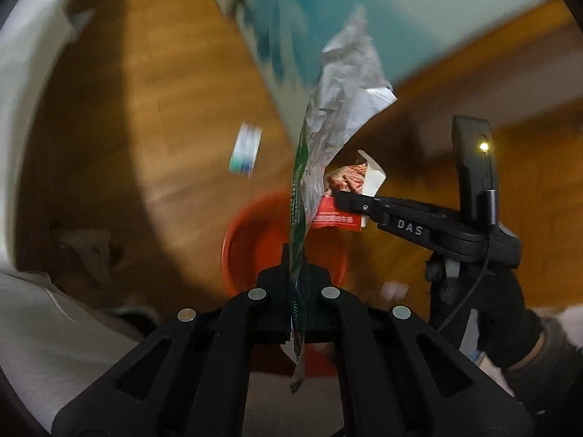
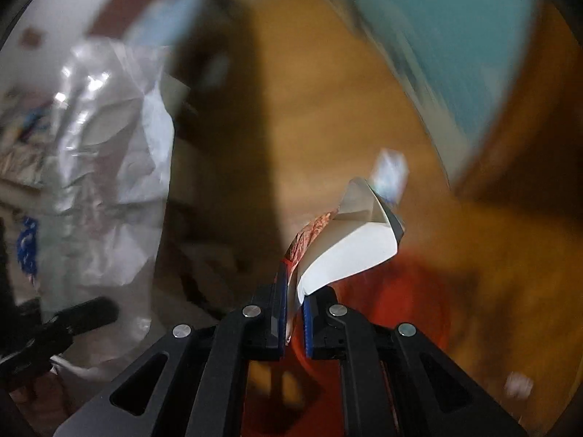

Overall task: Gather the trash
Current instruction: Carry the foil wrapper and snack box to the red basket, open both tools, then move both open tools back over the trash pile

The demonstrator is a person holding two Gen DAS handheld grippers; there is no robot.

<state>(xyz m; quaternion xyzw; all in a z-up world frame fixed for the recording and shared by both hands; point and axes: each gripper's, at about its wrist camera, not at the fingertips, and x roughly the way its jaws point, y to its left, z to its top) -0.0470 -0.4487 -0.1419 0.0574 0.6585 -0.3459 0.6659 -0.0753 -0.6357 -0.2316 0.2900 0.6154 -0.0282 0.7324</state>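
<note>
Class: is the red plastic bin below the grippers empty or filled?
Cannot tell: the red plastic bin is blurred and partly hidden by the held wrappers.

A crumpled silver wrapper with a green edge stood upright, its lower end pinched tight, directly over the orange bin on the wood floor. At its three o'clock hung a folded red-and-white wrapper, also clamped. A small blue-white scrap lay at the bin's eleven o'clock.

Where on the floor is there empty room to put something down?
Bare wooden floor lies between the white wall and the teal mat, apart from one small packet. It is crowded at the red bucket, where both held wrappers hang.
</note>
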